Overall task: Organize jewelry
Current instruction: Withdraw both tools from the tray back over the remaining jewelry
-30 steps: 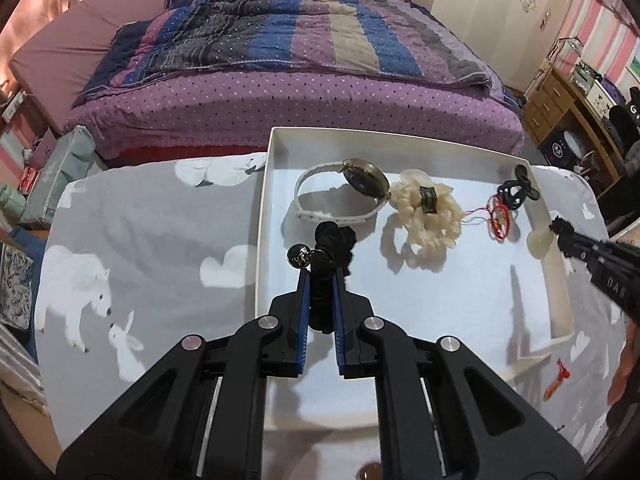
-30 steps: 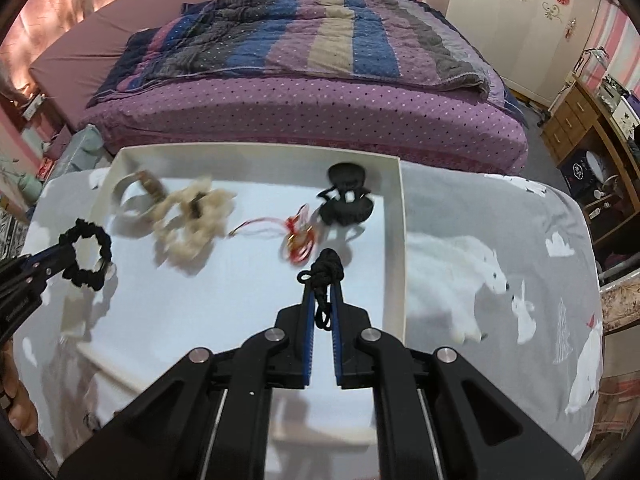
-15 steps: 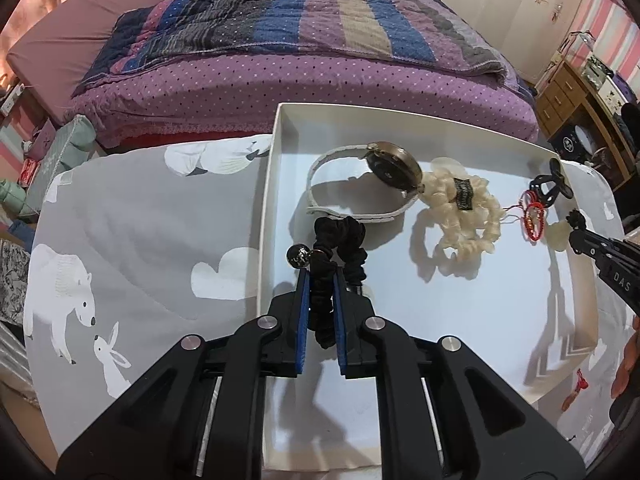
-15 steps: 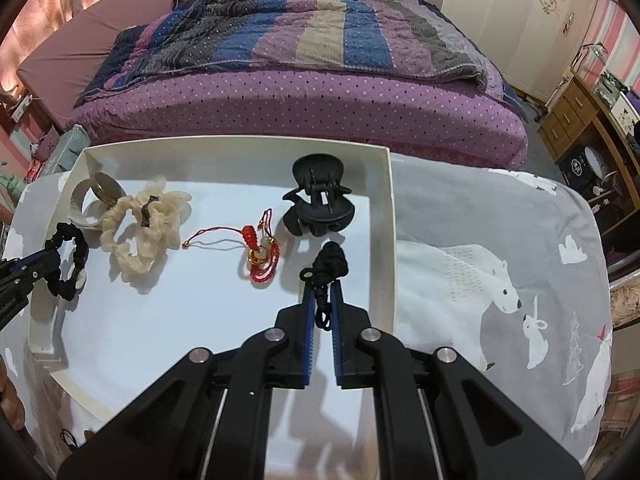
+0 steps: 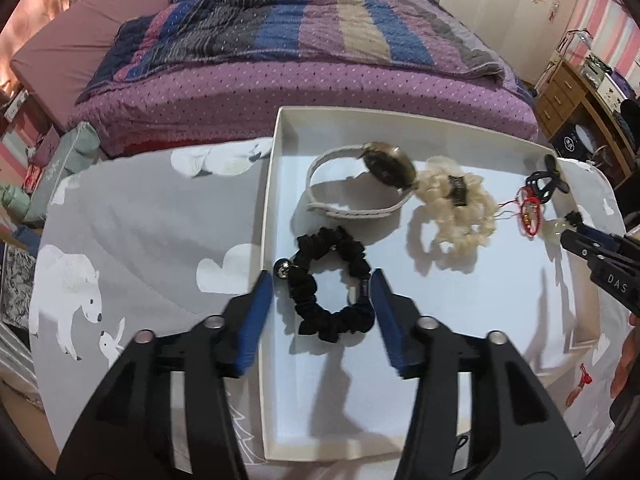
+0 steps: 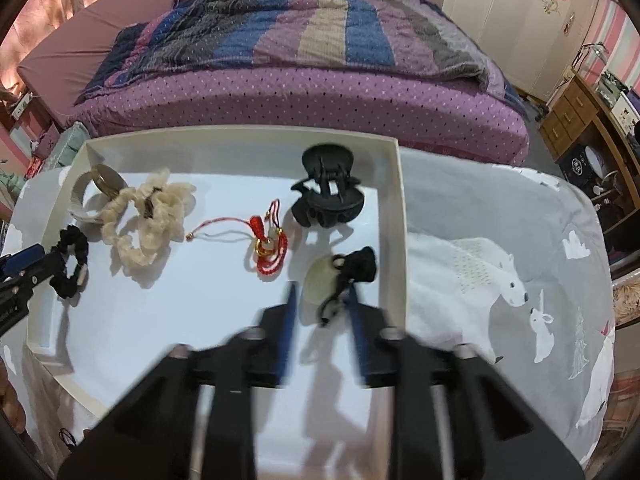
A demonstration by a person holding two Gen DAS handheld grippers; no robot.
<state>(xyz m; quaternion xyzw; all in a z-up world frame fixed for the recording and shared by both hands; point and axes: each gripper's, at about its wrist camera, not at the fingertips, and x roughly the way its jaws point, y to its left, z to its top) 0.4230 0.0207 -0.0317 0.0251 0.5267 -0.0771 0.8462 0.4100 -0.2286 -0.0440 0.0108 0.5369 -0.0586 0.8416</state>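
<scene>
A white tray sits on a bear-print cloth. My left gripper hangs over its left side with its jaws opening. A black scrunchie lies flat on the tray floor between the fingers, free of the pads. My right gripper is over the tray's right side, blurred, its jaws also opening. A pale jade pendant on a black cord rests between its fingers. Further back in the tray lie a white-strapped watch, a cream scrunchie, a red cord bracelet and a black claw clip.
The grey bear-print cloth covers the table around the tray. A bed with a striped quilt stands just behind. A wooden dresser is at the right. A small red charm and a thin black tie lie on the cloth.
Both grippers went from shut to apart. The black scrunchie dropped from the left fingers flat into the tray. The pendant left the right fingers and rests on the tray floor.
</scene>
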